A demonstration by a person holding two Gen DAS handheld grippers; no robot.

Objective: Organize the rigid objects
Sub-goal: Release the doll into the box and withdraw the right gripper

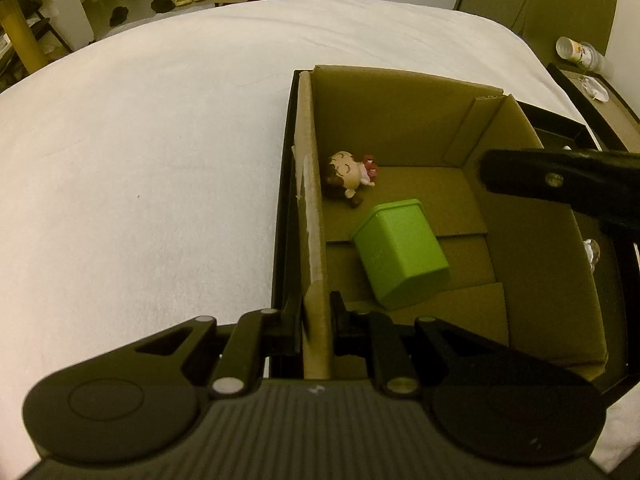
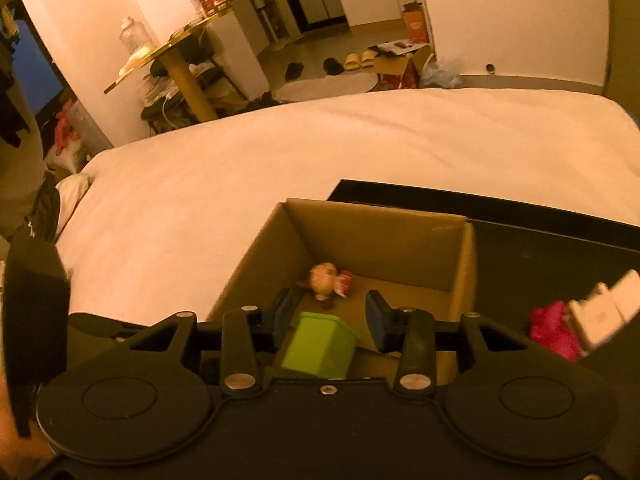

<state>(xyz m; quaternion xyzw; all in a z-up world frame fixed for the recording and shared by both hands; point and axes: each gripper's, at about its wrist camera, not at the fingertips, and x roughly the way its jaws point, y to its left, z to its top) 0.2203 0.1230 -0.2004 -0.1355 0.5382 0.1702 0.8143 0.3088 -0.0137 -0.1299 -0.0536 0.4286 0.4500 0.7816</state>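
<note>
While left gripper [image 1: 316, 316] pinches cardboard box [image 1: 312, 208] wall, right gripper [image 2: 328, 320] jaws apart — green tin [image 1: 400, 252], doll [image 1: 348, 176] inside.

The left wrist camera sits close and low at the near wall of the open brown cardboard box [image 1: 316, 240], looking down along that wall into the box and out over the white bed sheet [image 1: 140, 160]. The right wrist camera looks from higher above the box's near edge, facing forward and down toward the room beyond. Both share the box interior [image 2: 400, 248], with the green rectangular tin [image 1: 400, 252] [image 2: 320, 344] and the small doll figurine [image 1: 348, 178] [image 2: 326, 278].
</note>
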